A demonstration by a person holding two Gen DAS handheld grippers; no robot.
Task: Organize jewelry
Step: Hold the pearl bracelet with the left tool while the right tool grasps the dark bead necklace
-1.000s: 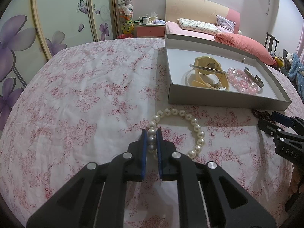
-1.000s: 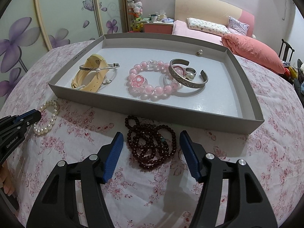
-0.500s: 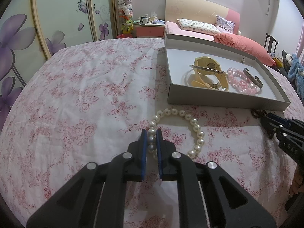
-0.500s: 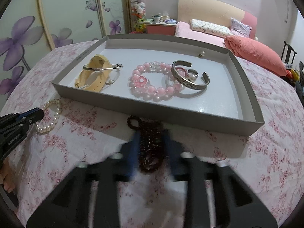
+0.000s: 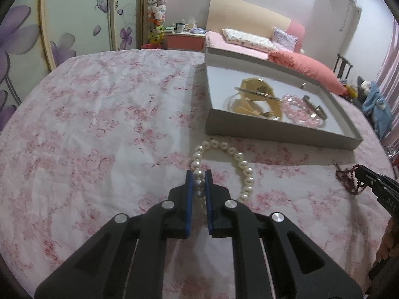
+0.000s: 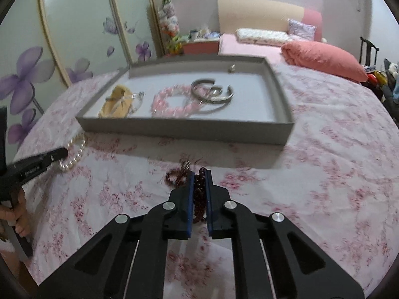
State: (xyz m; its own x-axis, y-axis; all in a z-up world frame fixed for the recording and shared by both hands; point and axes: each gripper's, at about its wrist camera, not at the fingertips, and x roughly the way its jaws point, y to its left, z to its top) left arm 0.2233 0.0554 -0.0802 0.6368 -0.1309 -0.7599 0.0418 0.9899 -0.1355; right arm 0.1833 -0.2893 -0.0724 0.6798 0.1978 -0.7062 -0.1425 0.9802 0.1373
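My left gripper point(image 5: 198, 174) is shut on a white pearl bracelet point(image 5: 238, 162) that lies on the floral tablecloth, in front of the grey tray point(image 5: 274, 130). My right gripper point(image 6: 200, 174) is shut on a dark red bead bracelet point(image 6: 199, 194), part of which trails left on the cloth. The grey tray point(image 6: 189, 129) holds a yellow watch strap point(image 6: 117, 102), a pink bead bracelet point(image 6: 174, 102) and a silver bangle point(image 6: 212, 92). The pearl bracelet also shows at the left of the right wrist view point(image 6: 74, 154), with the left gripper on it.
A small earring point(image 6: 232, 67) lies at the tray's far edge. Beyond the table stand a bed with a coral pillow point(image 6: 324, 59), a nightstand point(image 5: 185, 39) and flowered wardrobe doors point(image 5: 74, 17). The right gripper and red beads point(image 5: 349, 177) show at the right of the left wrist view.
My right gripper has closed on the dark red bead bracelet and drawn it back from the tray. My left gripper stays shut on the pearls.
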